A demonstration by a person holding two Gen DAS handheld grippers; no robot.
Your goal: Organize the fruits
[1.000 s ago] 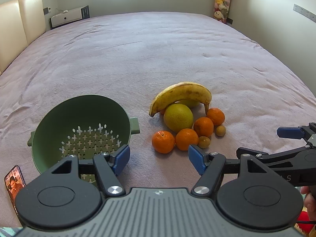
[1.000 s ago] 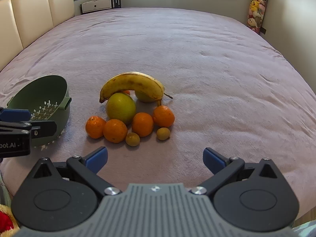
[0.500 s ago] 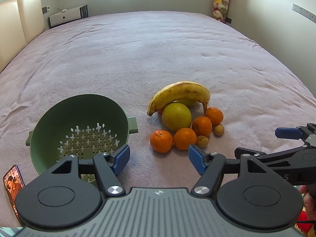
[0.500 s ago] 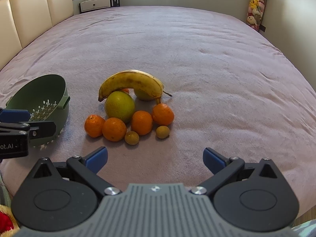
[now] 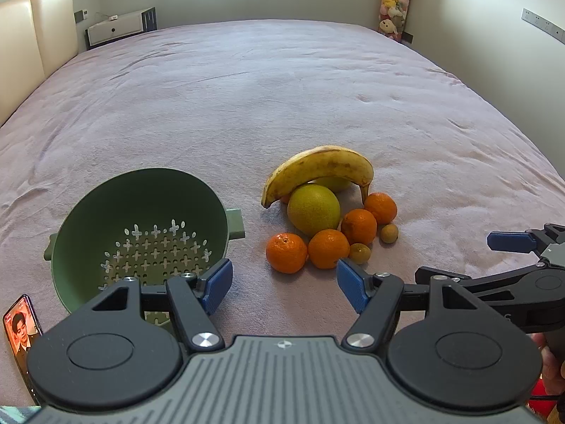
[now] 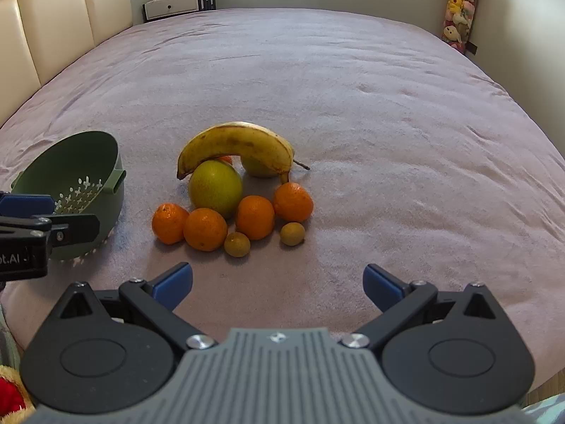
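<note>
Colander (image 5: 106, 219): we note a green plastic bowl, cross-shaped perforations, on the mauve bedspread (image 5: 282, 88), far left.
Left gripper (image 5: 284, 284): blue ribbed pads spread wide, holding nothing; colander just beyond its left finger.
Fruit: we find a curved banana (image 6: 236, 143), long axis left-right, arched over a round yellow-green citrus (image 6: 215, 189); smooth tangerines in front.
Right gripper (image 6: 277, 282): fingers wide apart, empty; pile ahead, apart.

Premises: a home bedroom. Evidence: wide bed (image 5: 282, 99) with padded headboard (image 6: 53, 24), hanging soft toys (image 5: 393, 7), low cabinet (image 5: 120, 30) by the wall.
</note>
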